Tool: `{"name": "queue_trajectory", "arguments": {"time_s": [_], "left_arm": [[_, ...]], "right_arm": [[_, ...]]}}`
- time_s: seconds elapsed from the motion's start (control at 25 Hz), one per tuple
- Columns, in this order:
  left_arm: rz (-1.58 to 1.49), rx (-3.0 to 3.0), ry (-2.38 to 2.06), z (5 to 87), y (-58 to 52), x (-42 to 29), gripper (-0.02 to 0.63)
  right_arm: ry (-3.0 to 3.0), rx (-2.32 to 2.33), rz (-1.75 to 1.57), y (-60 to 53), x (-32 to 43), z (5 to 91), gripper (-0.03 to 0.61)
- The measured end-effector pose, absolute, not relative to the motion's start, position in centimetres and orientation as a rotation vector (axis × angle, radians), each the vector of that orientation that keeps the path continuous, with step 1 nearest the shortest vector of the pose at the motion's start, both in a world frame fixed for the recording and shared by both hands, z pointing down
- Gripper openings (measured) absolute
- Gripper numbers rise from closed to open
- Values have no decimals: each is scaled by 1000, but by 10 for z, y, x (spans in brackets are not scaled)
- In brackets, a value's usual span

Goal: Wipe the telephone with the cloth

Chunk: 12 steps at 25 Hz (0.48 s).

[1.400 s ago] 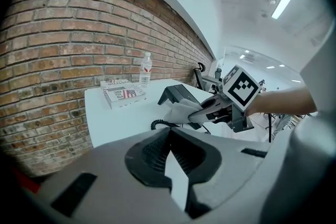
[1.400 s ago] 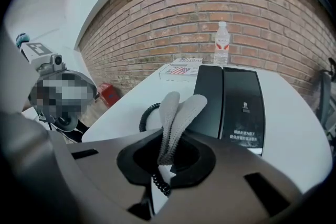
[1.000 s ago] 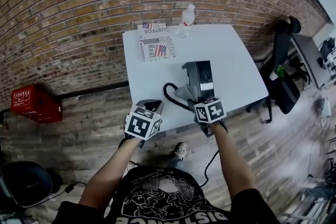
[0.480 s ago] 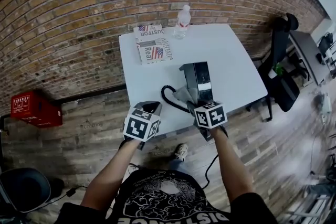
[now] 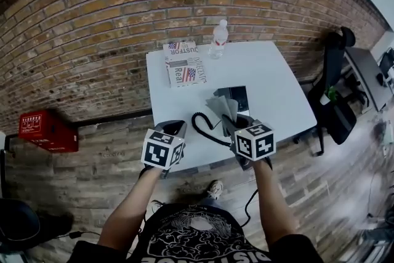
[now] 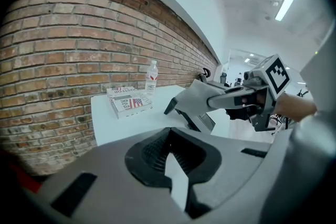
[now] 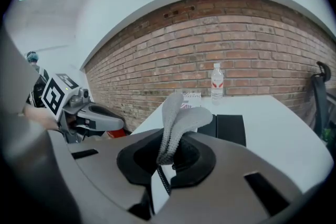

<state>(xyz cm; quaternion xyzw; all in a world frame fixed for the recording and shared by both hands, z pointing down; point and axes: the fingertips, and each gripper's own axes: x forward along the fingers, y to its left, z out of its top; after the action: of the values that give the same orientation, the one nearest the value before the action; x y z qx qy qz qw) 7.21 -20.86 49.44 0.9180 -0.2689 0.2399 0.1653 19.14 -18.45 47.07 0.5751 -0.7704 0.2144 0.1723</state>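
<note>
1. The person's bare forearms (image 5: 138,200) reach forward from the bottom of the head view, one to each tool.
2. The left hand-held gripper (image 5: 175,128) hovers at the near left edge of the white desk (image 5: 271,77). Its jaws are drawn together with nothing between them.
3. The right hand-held gripper (image 5: 229,124) is level with it over the near edge of the desk. Its jaws are clamped on a grey cloth (image 5: 221,106), which stands up out of them in two folded lobes.
4. A black coiled cord (image 5: 202,125) loops on the desk between the two tools, close to the near edge.
5. The cloth rises over the near left part of the black telephone (image 5: 239,97), which lies on the desk just beyond the right tool. Whether the cloth presses on the telephone I cannot tell.
6. Two books (image 5: 186,71) with flag covers lie farther back on the left of the desk, well apart from the telephone.
7. A clear water bottle (image 5: 219,39) stands upright at the far edge, just right of the books.
8. A brick wall (image 5: 111,21) runs behind the desk, with a red box (image 5: 48,130) low against it on the left.
9. A black office chair (image 5: 332,92) is beside the right of the desk.
</note>
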Motion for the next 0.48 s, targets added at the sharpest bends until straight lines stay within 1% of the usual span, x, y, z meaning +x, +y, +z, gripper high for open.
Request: {"name": "queue_trajectory", "arguments": {"time_s": [0.48], "left_arm": [[521, 2659, -1036, 425, -241, 42, 6]], "right_arm": [[-2338, 1726, 380, -194, 208, 377, 12]]}}
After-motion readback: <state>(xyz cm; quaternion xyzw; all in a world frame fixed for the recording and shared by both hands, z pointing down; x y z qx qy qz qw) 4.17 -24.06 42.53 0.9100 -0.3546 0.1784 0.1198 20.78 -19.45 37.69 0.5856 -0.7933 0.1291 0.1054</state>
